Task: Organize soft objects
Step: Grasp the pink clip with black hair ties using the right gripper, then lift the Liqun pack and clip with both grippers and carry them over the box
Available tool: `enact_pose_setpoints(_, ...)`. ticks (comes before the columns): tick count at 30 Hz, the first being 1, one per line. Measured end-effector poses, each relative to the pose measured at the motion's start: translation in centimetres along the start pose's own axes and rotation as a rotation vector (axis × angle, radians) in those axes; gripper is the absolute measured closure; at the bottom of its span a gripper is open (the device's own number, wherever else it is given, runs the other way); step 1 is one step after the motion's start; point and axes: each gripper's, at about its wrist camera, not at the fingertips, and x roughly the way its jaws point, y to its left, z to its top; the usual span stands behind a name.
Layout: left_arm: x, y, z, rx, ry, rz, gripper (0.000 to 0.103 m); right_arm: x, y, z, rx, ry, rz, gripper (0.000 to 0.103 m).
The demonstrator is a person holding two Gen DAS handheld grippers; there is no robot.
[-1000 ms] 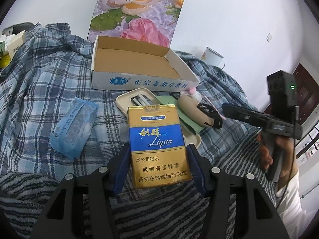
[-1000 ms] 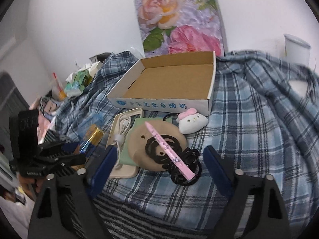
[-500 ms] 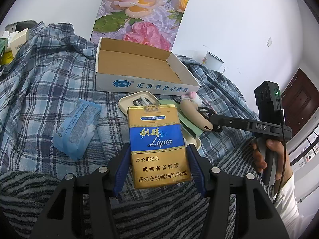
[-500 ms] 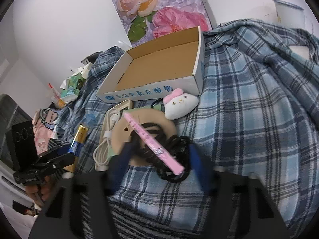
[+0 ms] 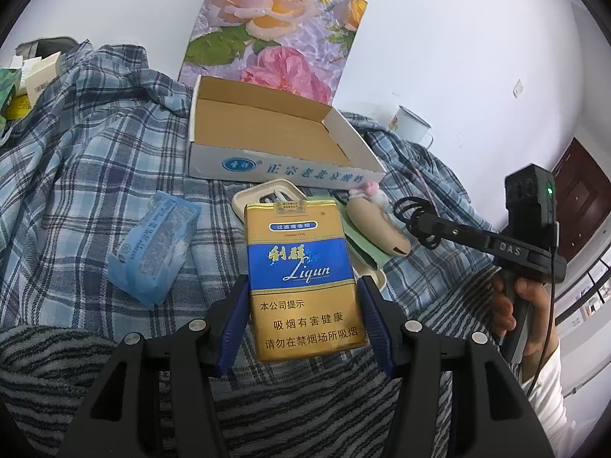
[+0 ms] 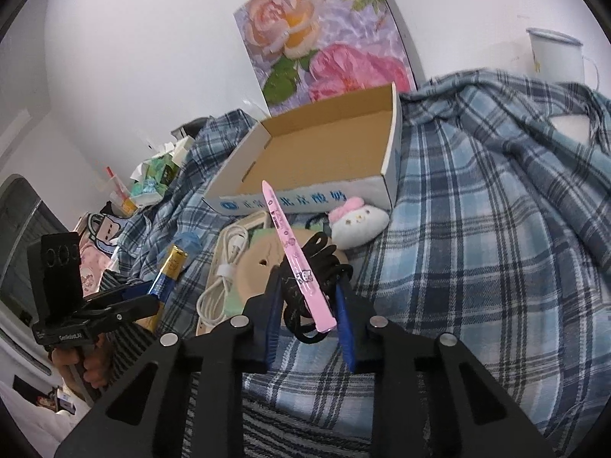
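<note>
My left gripper (image 5: 301, 286) is shut on a gold and blue cigarette pack (image 5: 299, 274), held above the plaid cloth. My right gripper (image 6: 307, 290) is shut on a pink pen (image 6: 294, 263) together with black hair ties (image 6: 320, 259), lifted off the tan round pad (image 6: 263, 267). A small white plush with a pink bow (image 6: 357, 219) lies by the open cardboard box (image 6: 328, 152). A blue tissue pack (image 5: 154, 246) lies left of the cigarette pack. The box (image 5: 267, 141) holds nothing.
A cream tray (image 6: 212, 267) holds a white cable (image 6: 229, 263) and green cloth. A flower picture (image 5: 275, 34) leans on the wall behind the box. An enamel mug (image 6: 553, 53) stands at the back right. Clutter (image 6: 152, 183) lies at the left.
My right gripper has shut on the pink pen and hair ties and lifted them off the tan pad. My left gripper still holds the cigarette pack, nearly unmoved.
</note>
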Motion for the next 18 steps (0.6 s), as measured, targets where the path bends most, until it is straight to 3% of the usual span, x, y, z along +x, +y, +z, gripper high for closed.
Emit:
enact_pose_setpoints(11, -1.0, -0.7, 0.7, 0.009, -0.058, 0.001, 0.045, -2.2, 2.9, 0.0, -0.134, -0.122, -0.014, 0.079)
enact_pose_setpoints(18, -2.8, -2.7, 2.4, 0.067, -0.116, 0.028, 0.045, -3.5, 5.4, 0.5, -0.239, -0.185, -0.04, 0.079)
